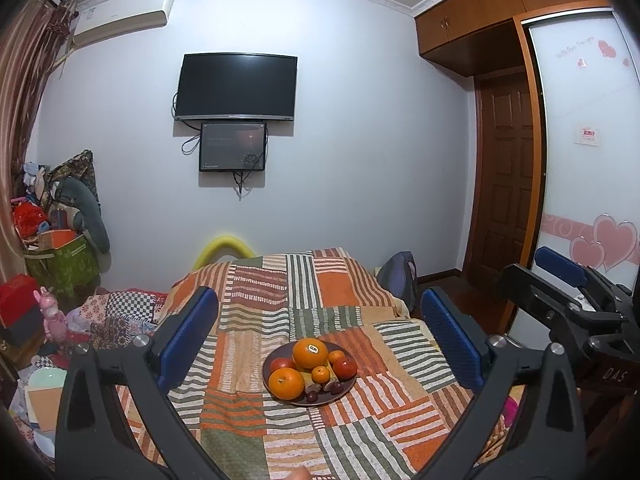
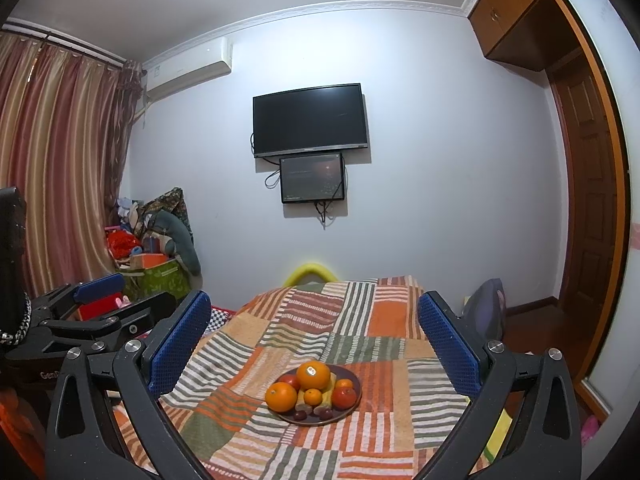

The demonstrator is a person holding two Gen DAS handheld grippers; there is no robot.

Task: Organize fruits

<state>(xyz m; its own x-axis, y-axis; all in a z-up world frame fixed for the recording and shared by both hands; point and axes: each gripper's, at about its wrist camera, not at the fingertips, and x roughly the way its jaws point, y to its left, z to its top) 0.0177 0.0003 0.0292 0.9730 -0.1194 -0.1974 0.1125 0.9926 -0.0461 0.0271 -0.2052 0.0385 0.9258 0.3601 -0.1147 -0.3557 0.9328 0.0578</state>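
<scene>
The fruits are heaped on a dark plate [image 1: 347, 389] low in the middle of the frame, on the striped bed cover [image 1: 256, 380]. Both the left gripper [image 1: 319, 336] and right gripper [image 2: 315, 340] hang back, fingers spread wide and empty. The top orange [image 1: 310, 353] looks firm, round and likely to roll, so I'd grip it gently across its widest part.

Blanket [image 1: 320, 304]: showing orange, green and white striped patches.
Plate [image 1: 349, 385]: looking dark brown.
Oranges [image 1: 310, 353]: glowing bright orange.
Tomato [image 1: 345, 368]: shining red.
Gripper pads [image 1: 188, 336]: showing blue.
Curtain [image 2: 56, 152]: hanging in pink-gold stripes.
</scene>
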